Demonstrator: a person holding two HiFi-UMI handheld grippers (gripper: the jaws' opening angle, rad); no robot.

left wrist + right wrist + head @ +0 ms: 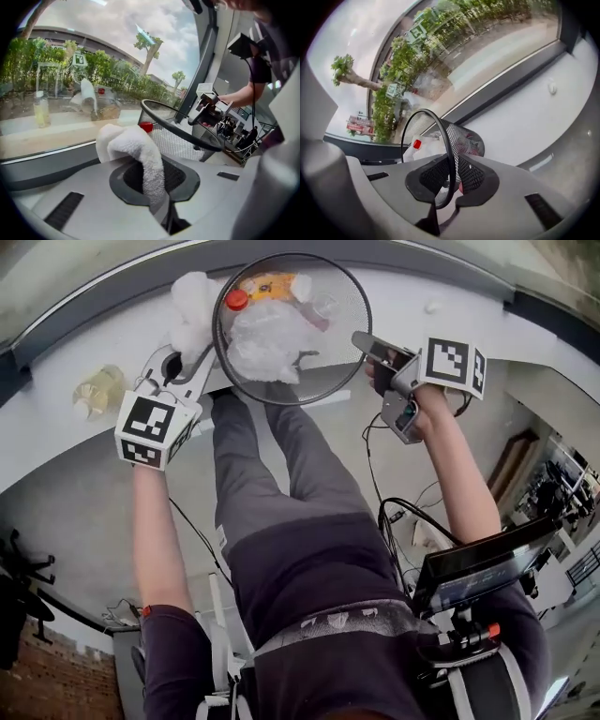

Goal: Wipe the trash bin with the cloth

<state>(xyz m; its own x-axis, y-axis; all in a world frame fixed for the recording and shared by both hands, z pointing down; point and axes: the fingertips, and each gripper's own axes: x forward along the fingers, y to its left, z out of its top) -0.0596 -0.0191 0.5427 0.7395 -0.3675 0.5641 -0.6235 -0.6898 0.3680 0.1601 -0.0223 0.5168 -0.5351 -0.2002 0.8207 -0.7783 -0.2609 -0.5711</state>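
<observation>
A black wire-mesh trash bin (323, 385) is up off the white ledge and tilted, its mouth facing me. Inside lie crumpled clear plastic (267, 334), a red-capped bottle (236, 299) and yellow packaging (267, 284). My right gripper (361, 341) is shut on the bin's right rim; in the right gripper view the rim wire (451, 159) runs between the jaws of the right gripper (447, 180). My left gripper (199, 364) is shut on a white terry cloth (192, 306), which lies against the bin's left outer side. The cloth (136, 150) drapes out of the left gripper (153, 177), with the bin (183, 136) just beyond it.
A small bottle of yellowish liquid (98, 390) stands on the white ledge (56, 442) to the left, by the window. A small white knob (431, 307) sits on the ledge at the right. The person's legs, cables and a screen unit (483, 568) are below.
</observation>
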